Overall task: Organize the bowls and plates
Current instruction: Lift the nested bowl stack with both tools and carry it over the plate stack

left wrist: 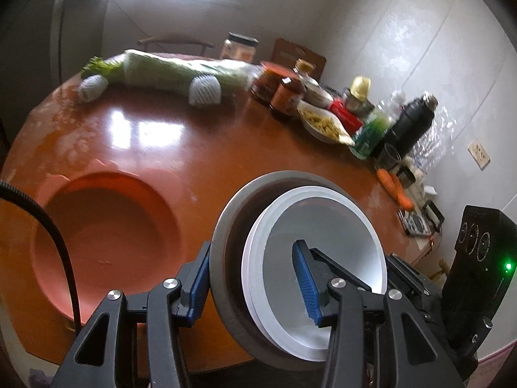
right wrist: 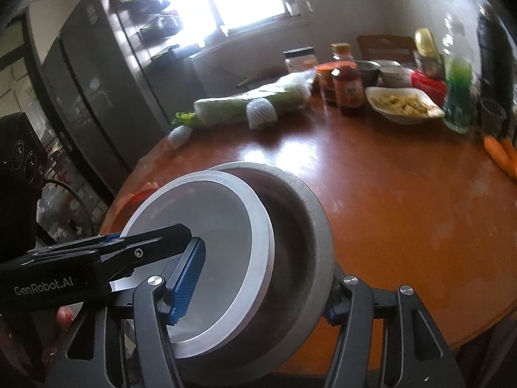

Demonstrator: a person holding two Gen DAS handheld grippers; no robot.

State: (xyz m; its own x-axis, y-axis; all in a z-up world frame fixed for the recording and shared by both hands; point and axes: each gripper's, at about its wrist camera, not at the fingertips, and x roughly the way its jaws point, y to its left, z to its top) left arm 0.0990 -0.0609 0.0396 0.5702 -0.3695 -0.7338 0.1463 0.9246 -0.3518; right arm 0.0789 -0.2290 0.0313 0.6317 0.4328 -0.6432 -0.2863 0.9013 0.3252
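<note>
A stack of bowls is held above the brown round table [left wrist: 200, 148]: white bowls [left wrist: 323, 223] nested inside a larger grey bowl [left wrist: 223, 242]. My left gripper [left wrist: 252, 278] is shut on one side of the stack's rims, one finger outside the grey bowl and one inside the white bowl. My right gripper [right wrist: 261, 287] is shut on the opposite side of the same stack [right wrist: 226, 226], with the grey bowl [right wrist: 307, 226] outermost. An orange plate [left wrist: 106, 242] lies on the table to the left of the stack.
At the table's far side lie a wrapped cabbage [left wrist: 181, 71], netted fruits [left wrist: 205, 92], sauce jars [left wrist: 284, 93], a bowl of food [left wrist: 323, 123], a green bottle [left wrist: 371, 132], a black flask [left wrist: 410, 123] and carrots [left wrist: 394, 187]. A dark cabinet [right wrist: 97, 97] stands left.
</note>
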